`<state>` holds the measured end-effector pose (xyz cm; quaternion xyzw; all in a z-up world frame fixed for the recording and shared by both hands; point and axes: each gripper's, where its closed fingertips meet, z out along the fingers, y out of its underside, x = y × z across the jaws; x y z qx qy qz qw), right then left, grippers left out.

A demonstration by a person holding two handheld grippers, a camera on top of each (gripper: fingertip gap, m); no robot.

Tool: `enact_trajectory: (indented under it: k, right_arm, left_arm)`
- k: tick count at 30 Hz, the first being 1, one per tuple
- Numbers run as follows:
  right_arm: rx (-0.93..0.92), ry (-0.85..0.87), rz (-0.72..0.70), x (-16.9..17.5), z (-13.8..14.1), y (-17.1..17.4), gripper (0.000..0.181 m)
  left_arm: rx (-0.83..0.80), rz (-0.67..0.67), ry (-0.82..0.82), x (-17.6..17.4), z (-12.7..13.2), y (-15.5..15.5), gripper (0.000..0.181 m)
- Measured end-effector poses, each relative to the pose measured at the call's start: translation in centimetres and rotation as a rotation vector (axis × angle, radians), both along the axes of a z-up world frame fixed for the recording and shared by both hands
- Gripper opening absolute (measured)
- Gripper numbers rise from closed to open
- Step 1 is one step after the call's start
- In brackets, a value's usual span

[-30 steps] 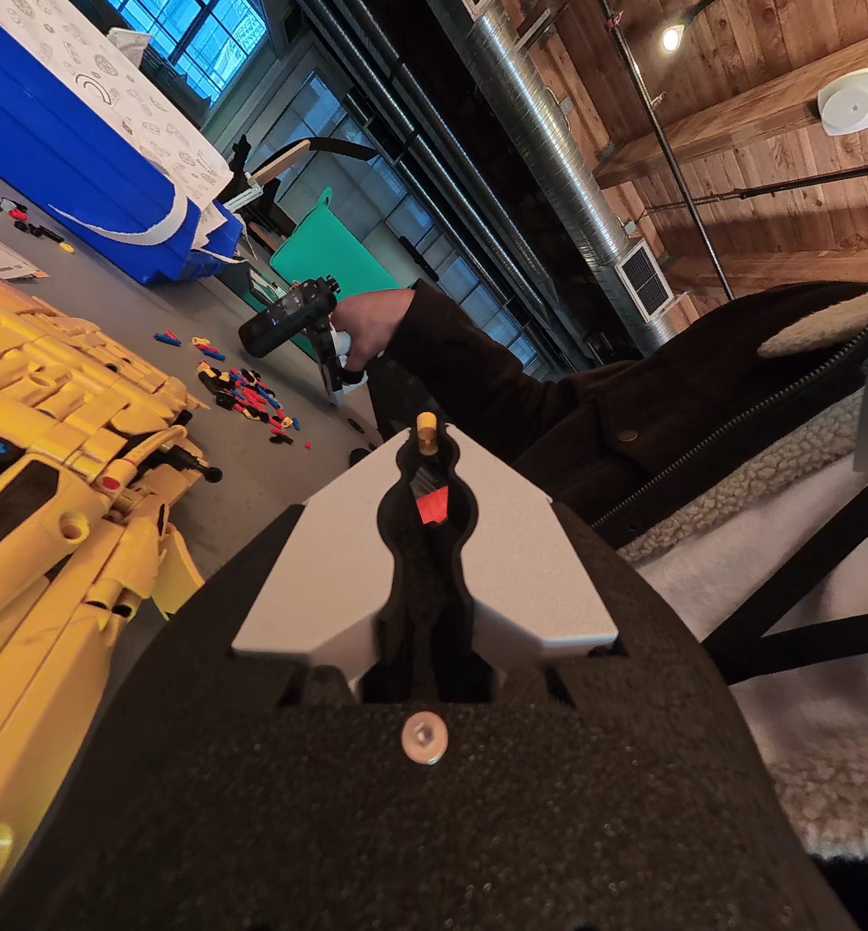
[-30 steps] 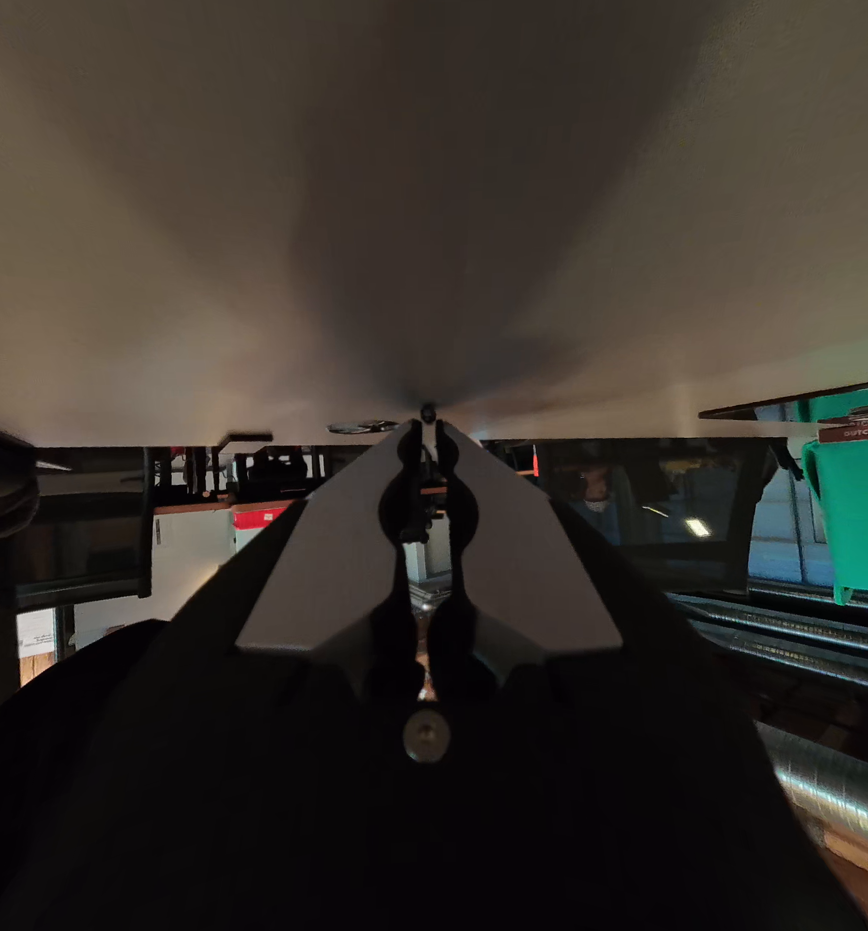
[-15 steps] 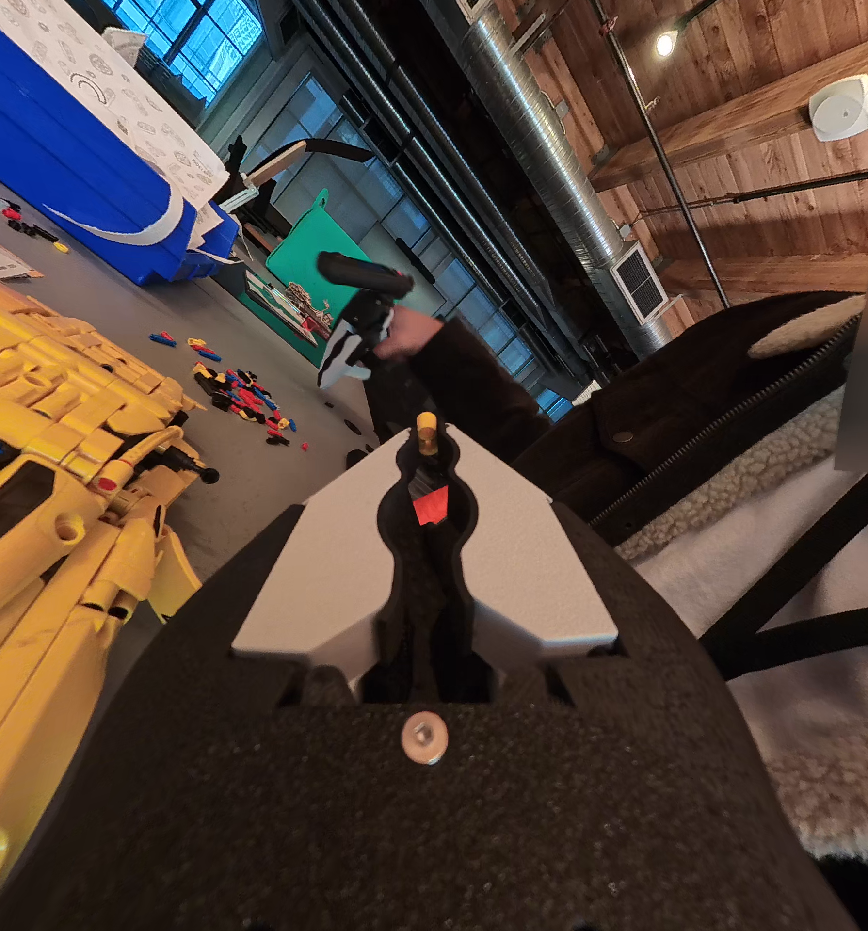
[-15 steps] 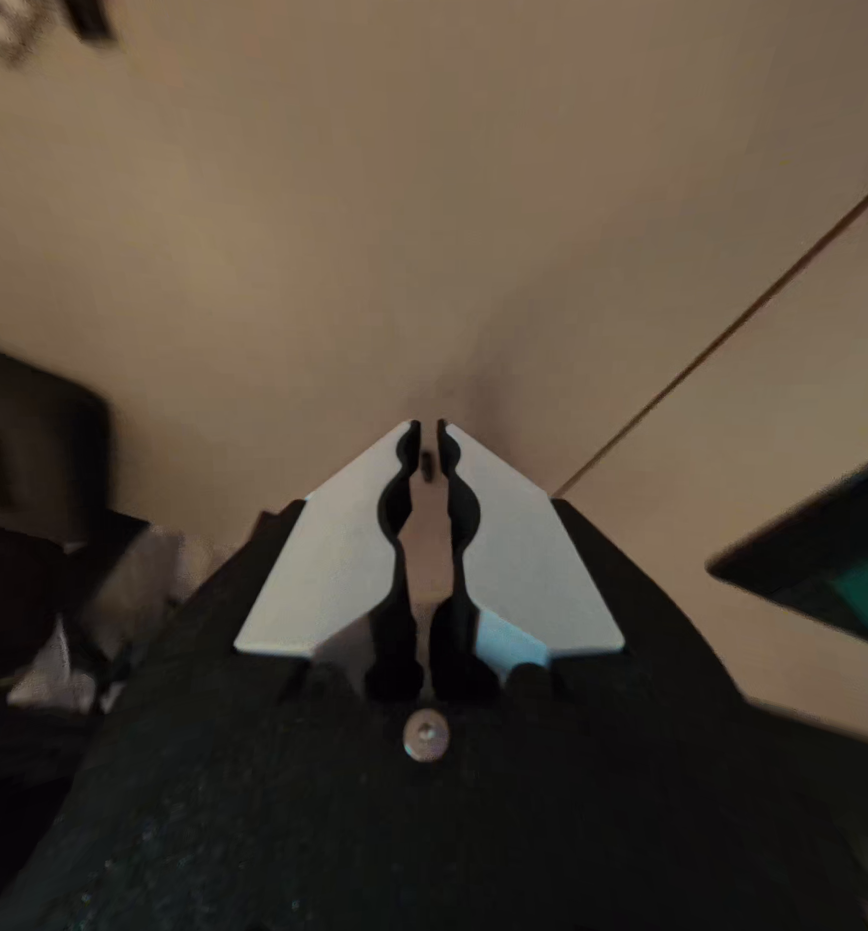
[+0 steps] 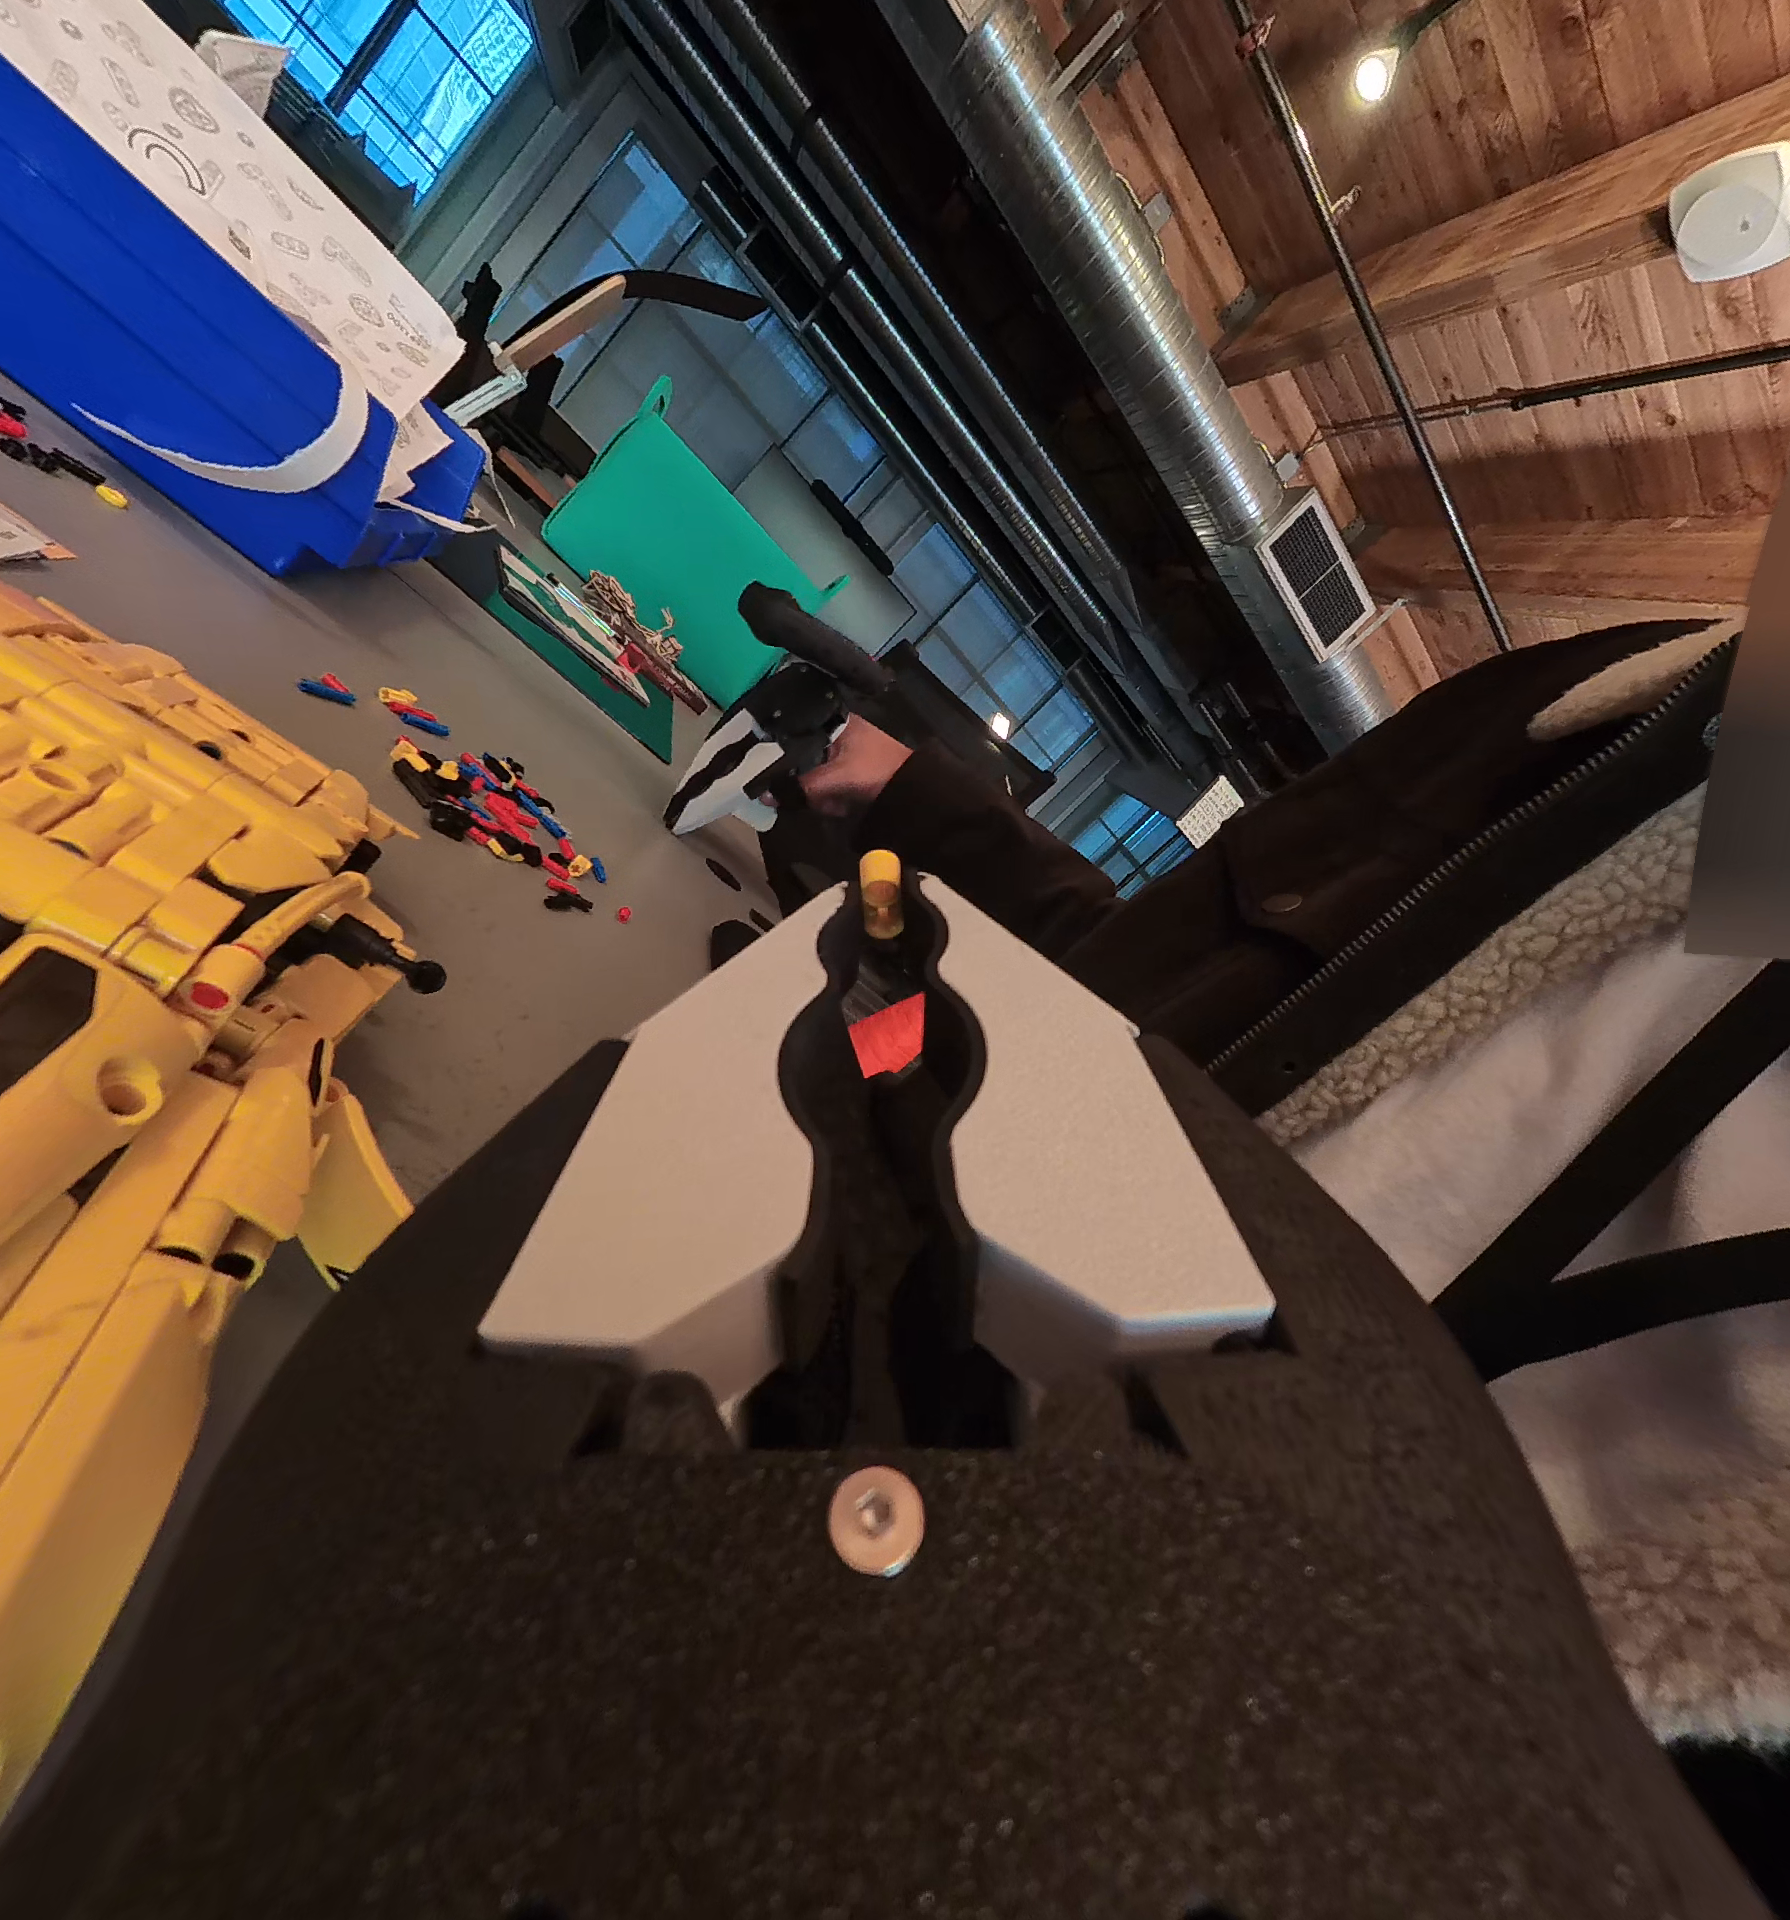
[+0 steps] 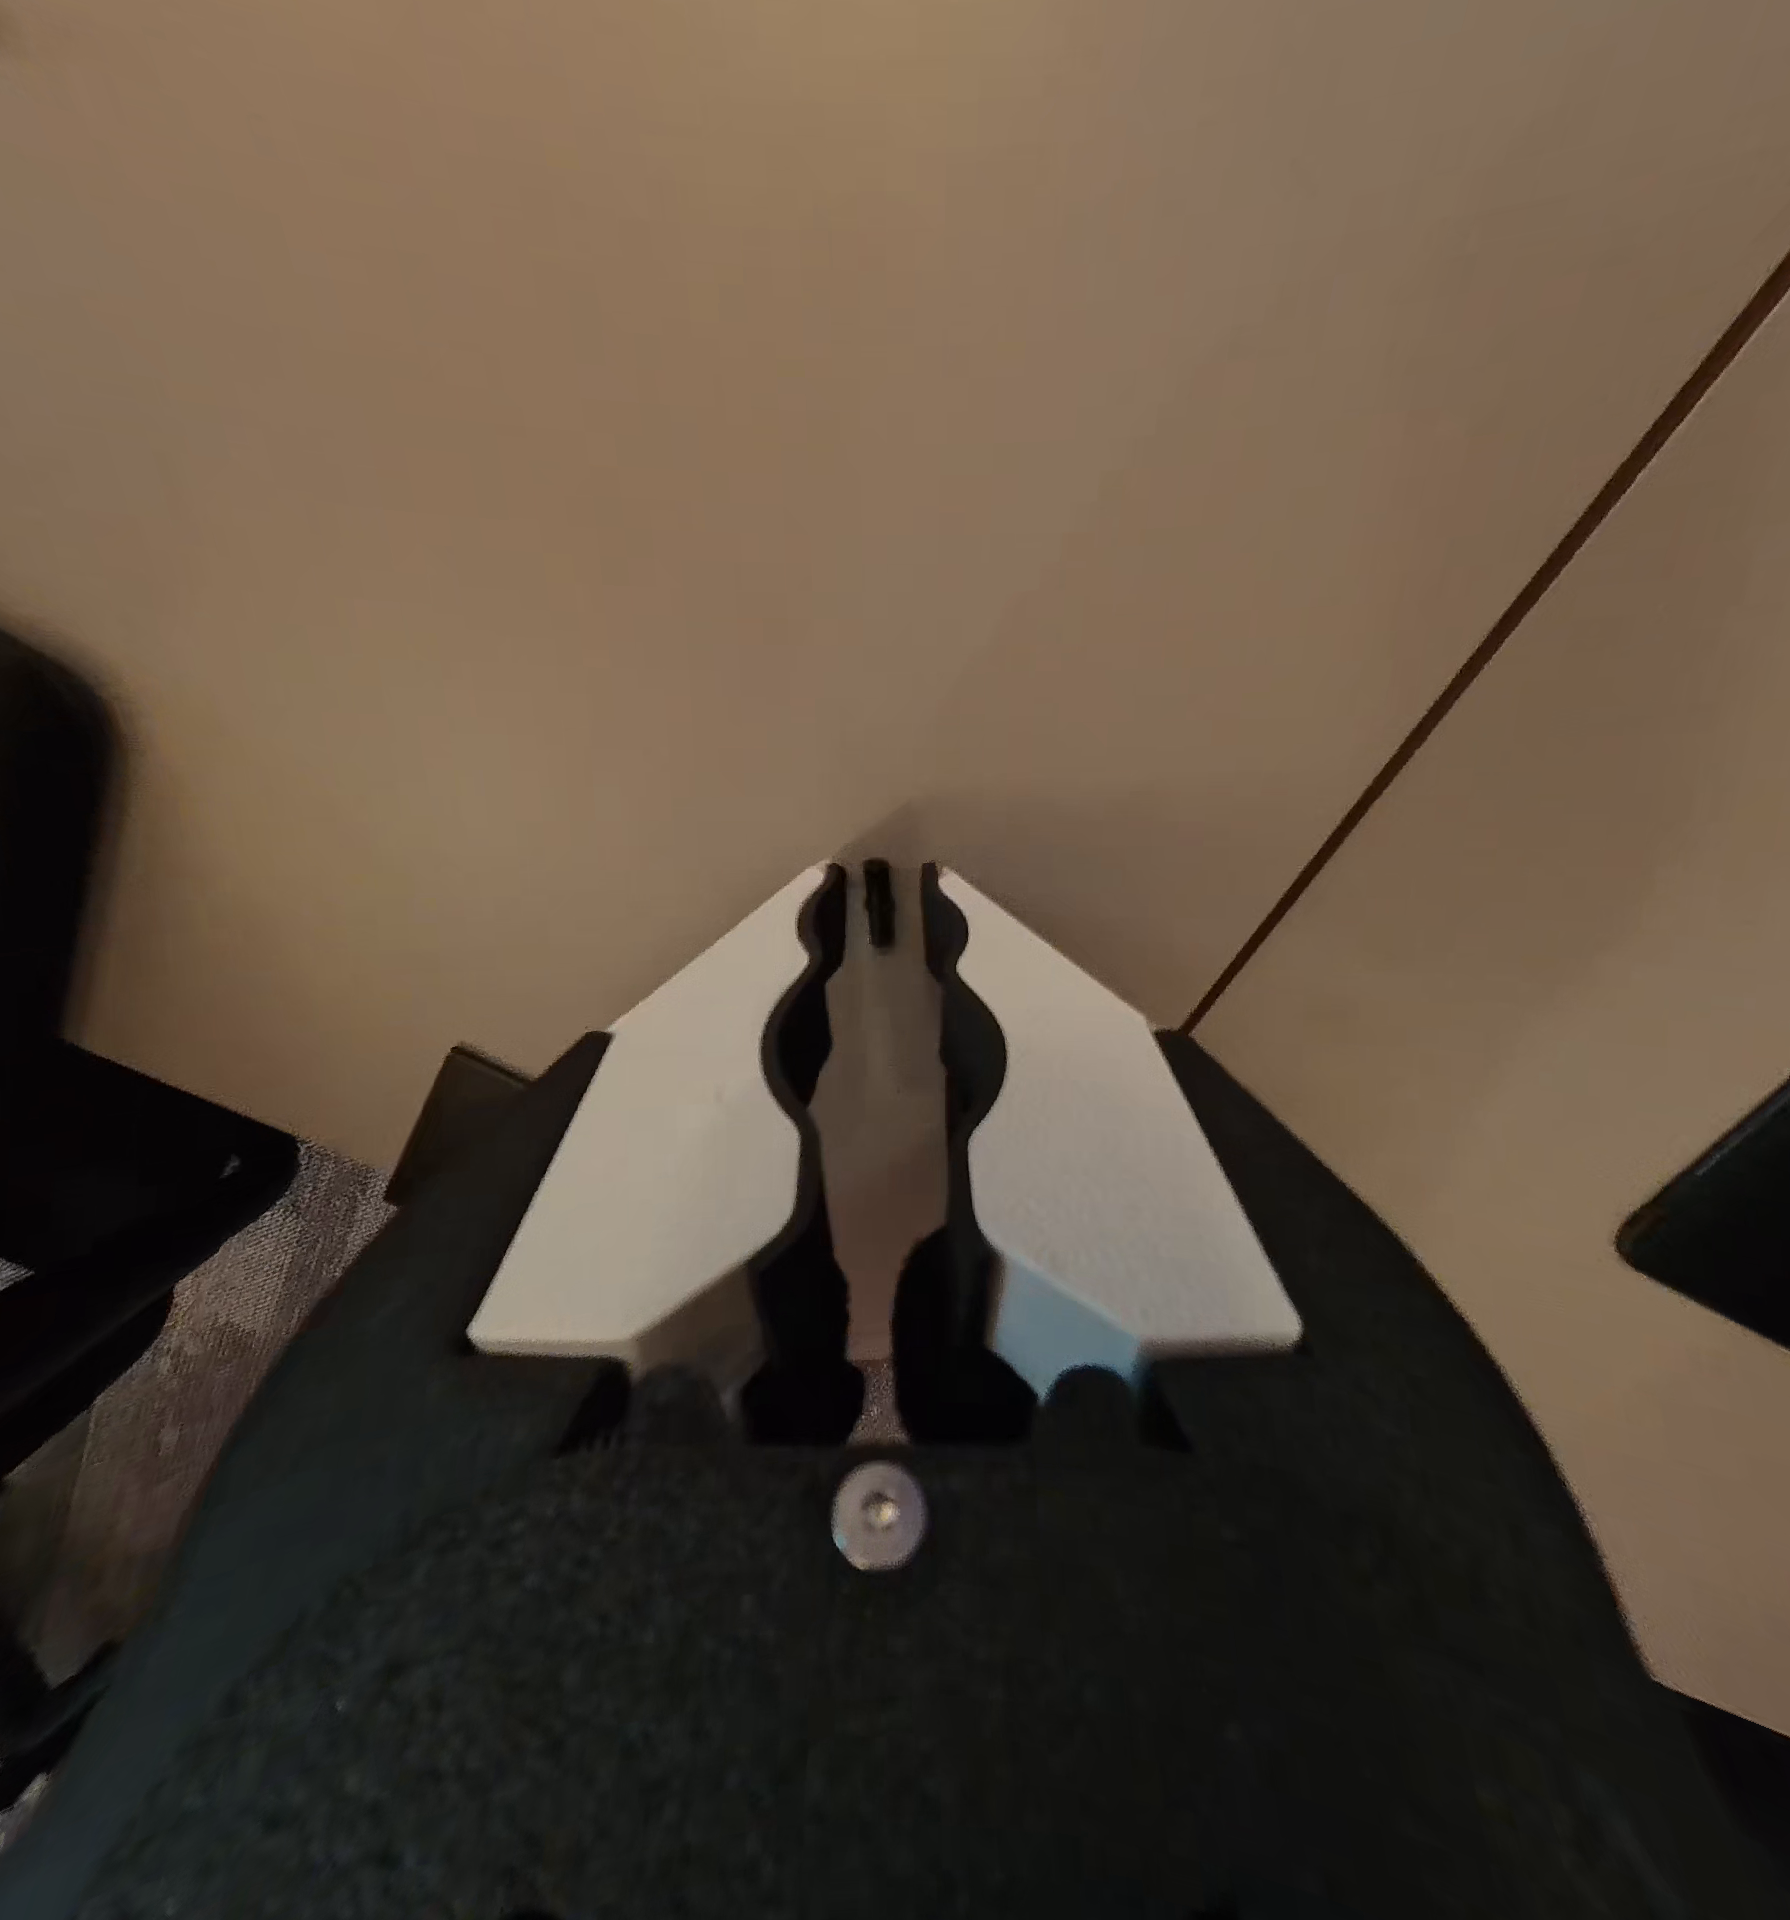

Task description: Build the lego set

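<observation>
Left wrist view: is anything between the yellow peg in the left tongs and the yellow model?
Nothing visible does. The peg sits clamped in the left tongs. The model lies to their left, with only bare table between. The loose pieces and the right tongs are farther off, out of that path.

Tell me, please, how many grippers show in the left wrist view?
2: the left gripper in the foreground, shut on a yellow peg; the right gripper farther off, held over the grey table.

Dark brown jacket sleeve; fleece lining
</observation>
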<state>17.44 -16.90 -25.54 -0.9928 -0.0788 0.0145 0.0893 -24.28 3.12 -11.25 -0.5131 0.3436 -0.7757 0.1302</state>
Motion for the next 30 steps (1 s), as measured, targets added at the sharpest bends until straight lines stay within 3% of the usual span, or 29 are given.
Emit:
enact_trajectory:
  k: [5,7,9,12,15,17,22,30]
  right_arm:
    - [0.001,-0.022,0.013,-0.1,0.0,0.5,0.003]
    - [0.114,0.049,0.01,-2.0,1.0,3.1,0.003]
    - [0.356,0.239,0.037,-7.9,4.1,8.4,0.002]
    - [0.741,0.582,0.163,-22.0,11.1,16.2,0.002]
    - [1.077,0.869,0.211,-34.2,16.9,20.6,0.003]
    - [1.249,1.022,0.186,-38.4,19.2,21.8,0.002]
    - [1.272,1.285,0.169,-41.7,19.9,22.0,0.002]
    - [1.238,1.239,0.202,-43.9,18.7,22.2,0.002]
  left_arm:
    - [0.002,0.001,0.004,0.0,-0.1,0.0,0.006]
    - [0.007,0.005,0.009,0.2,-0.2,0.0,0.006]
    - [0.022,0.015,0.011,0.4,-0.2,-0.1,0.006]
    - [0.022,0.029,-0.02,0.5,0.3,-0.2,0.006]
    - [-0.063,0.005,-0.12,0.1,2.0,-0.3,0.006]
    - [-0.13,-0.017,-0.2,-0.5,3.2,-0.4,0.007]
    - [-0.23,-0.022,-0.275,-1.3,3.9,0.2,0.006]
    - [-0.243,-0.033,-0.273,-1.3,3.9,0.2,0.007]
